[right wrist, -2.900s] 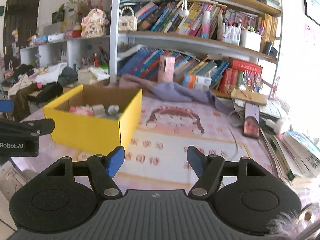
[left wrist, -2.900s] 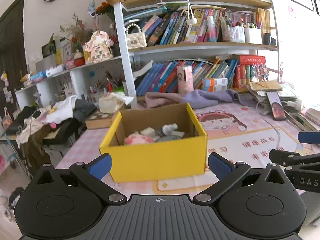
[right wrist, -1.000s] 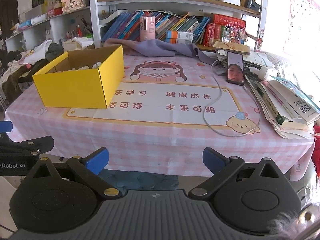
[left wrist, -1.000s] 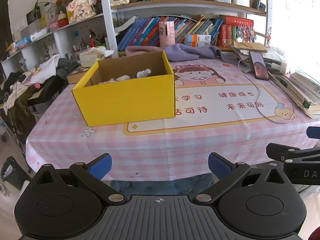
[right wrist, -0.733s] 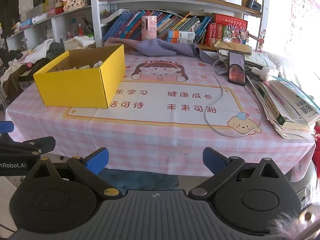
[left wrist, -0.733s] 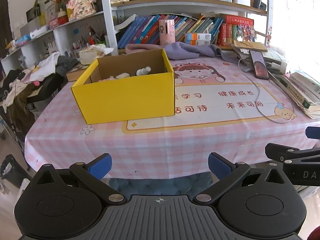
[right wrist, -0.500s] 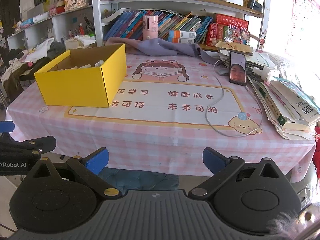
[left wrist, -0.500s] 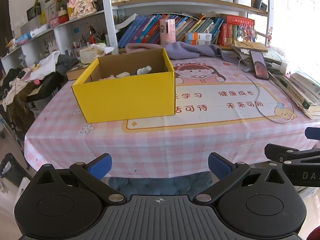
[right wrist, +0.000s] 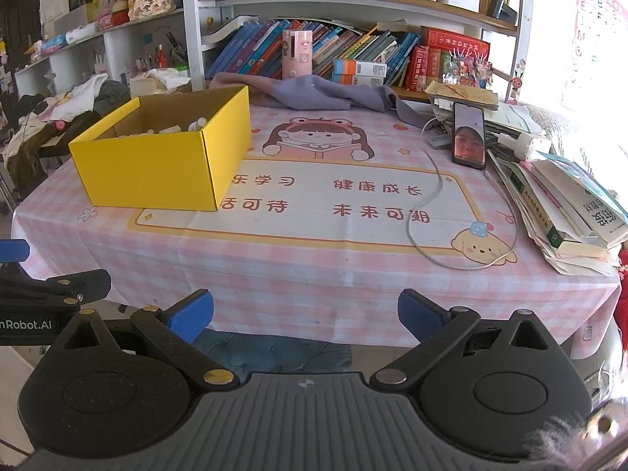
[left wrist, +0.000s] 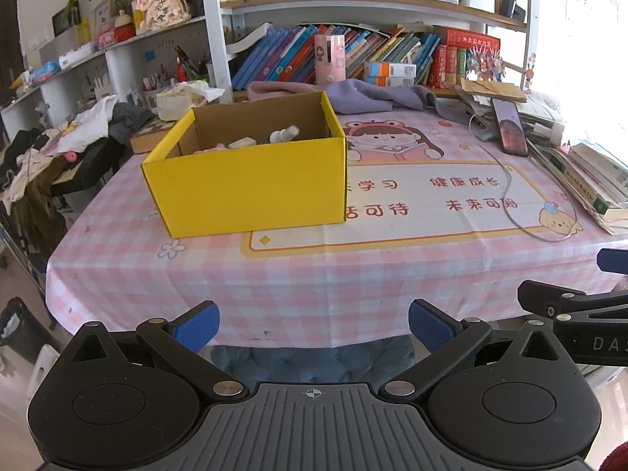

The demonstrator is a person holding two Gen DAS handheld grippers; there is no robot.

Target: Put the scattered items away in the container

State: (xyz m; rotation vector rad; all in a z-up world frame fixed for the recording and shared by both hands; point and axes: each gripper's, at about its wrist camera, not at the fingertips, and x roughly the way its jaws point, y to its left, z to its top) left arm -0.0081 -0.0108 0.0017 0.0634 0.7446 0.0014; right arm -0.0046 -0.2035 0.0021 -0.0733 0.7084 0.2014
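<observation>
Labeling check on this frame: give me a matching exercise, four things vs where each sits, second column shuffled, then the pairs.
Things:
1. yellow box
2. phone
3. white bottle
4. pink cup

Places:
A. on the shelf in front of the books
B. propped at the table's far right, beside the book pile
C. on the left part of the table
D. inside the box

Pairs: 1-C, 2-B, 3-D, 4-A
</observation>
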